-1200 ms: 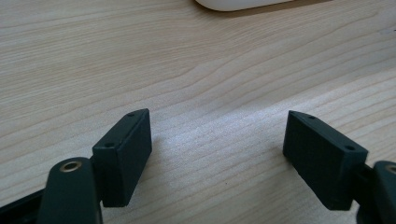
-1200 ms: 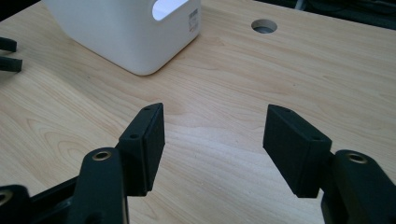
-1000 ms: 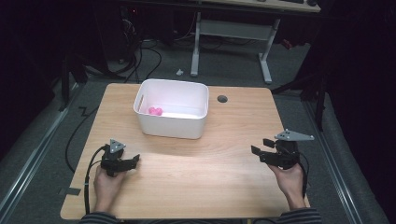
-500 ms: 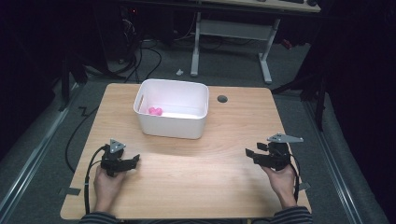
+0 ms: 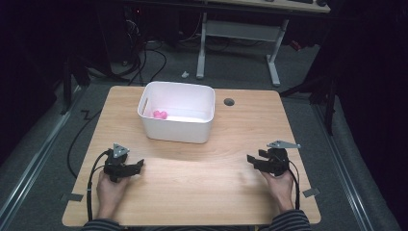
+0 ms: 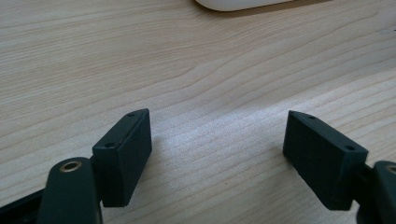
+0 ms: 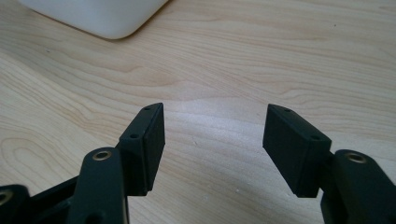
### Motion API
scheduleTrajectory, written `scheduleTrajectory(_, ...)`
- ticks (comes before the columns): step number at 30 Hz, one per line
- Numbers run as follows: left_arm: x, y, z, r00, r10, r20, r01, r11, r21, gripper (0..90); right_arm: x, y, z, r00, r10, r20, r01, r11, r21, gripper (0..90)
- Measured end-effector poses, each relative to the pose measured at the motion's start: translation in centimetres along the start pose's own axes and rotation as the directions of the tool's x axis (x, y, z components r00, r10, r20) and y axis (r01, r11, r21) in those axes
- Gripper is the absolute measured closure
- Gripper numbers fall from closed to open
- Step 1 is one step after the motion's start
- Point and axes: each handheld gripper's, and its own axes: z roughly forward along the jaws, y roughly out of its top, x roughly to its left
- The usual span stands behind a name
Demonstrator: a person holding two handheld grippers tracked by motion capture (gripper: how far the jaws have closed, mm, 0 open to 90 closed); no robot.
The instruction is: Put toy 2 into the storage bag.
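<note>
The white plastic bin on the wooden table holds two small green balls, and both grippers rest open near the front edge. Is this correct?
Not quite: the two small balls in the white plastic bin are pink, not green, as the high view shows. Both the left gripper and the right gripper are open.

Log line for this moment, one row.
left gripper: open, empty | right gripper: open, empty | white bin: holds pink balls | table

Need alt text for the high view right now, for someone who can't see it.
A person rests the left gripper and right gripper, both open and empty, on a wooden table. Behind them stands a white bin with small pink objects inside.
</note>
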Motion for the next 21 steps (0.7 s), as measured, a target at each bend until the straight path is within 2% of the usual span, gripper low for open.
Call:
scheduleTrajectory(12, 0.0, 0.0, 0.0, 1.0, 0.0, 0.0, 0.0, 1.0, 0.0, 23.9, -0.6, -1.6, 1.8, 0.9978, 0.0, 0.066, -0.003, 0.999, 0.04, 38.7)
scheduleTrajectory(15, 0.0, 0.0, 0.0, 1.0, 0.0, 0.0, 0.0, 1.0, 0.0, 23.9, -0.6, -1.9, 2.1, 0.9947, -0.011, 0.102, 0.006, 0.999, 0.046, 38.5)
scheduleTrajectory(21, 0.0, 0.0, 0.0, 1.0, 0.001, 0.0, -0.001, 1.0, 0.0, 23.9, -0.5, -2.2, 2.8, 0.9907, -0.031, 0.133, 0.024, 0.998, 0.055, 38.0)
